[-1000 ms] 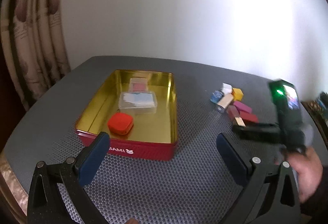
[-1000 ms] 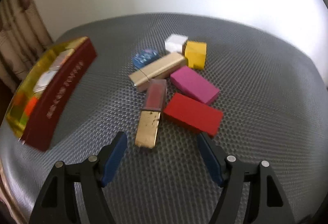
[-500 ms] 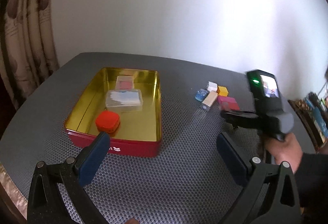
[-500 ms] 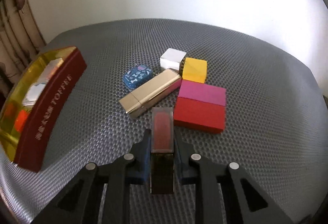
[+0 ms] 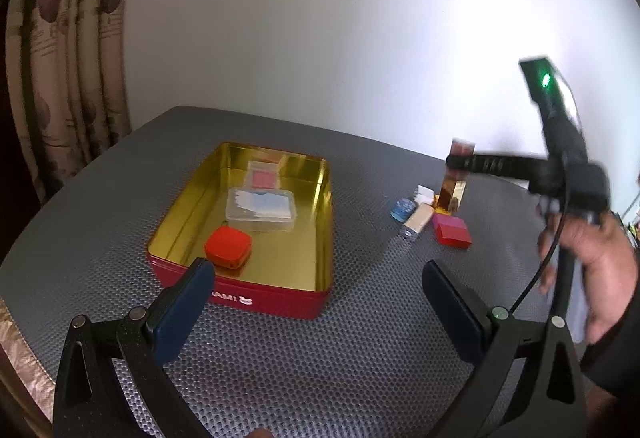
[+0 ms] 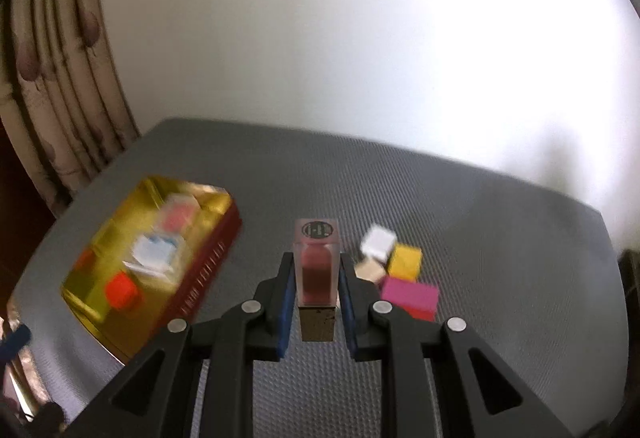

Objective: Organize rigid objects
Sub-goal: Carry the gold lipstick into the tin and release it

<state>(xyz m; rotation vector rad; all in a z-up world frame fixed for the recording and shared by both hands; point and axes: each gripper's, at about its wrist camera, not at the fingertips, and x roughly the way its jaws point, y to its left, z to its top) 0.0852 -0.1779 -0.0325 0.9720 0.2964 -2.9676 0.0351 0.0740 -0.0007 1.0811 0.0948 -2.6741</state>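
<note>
My right gripper (image 6: 316,298) is shut on a lipstick (image 6: 317,270) with a clear red cap and gold base, and holds it above the table; it also shows in the left wrist view (image 5: 456,173). The red tin (image 5: 276,298) with a gold inside holds an orange case (image 5: 228,248), a clear plastic box (image 5: 260,207) and a pink item (image 5: 264,177). It shows blurred at the left in the right wrist view (image 6: 208,270). My left gripper (image 5: 316,306) is open and empty, above the table in front of the tin.
On the grey mat right of the tin lie a white cube (image 6: 378,242), a yellow block (image 6: 406,260), a pink block (image 6: 410,296), a red block (image 5: 454,236), a gold lipstick (image 5: 418,220) and a blue item (image 5: 402,207). A curtain (image 5: 60,77) hangs at the left.
My right gripper closed on the lipstick and lifted it off the mat, then swung left toward the tin. My left gripper stayed open.
</note>
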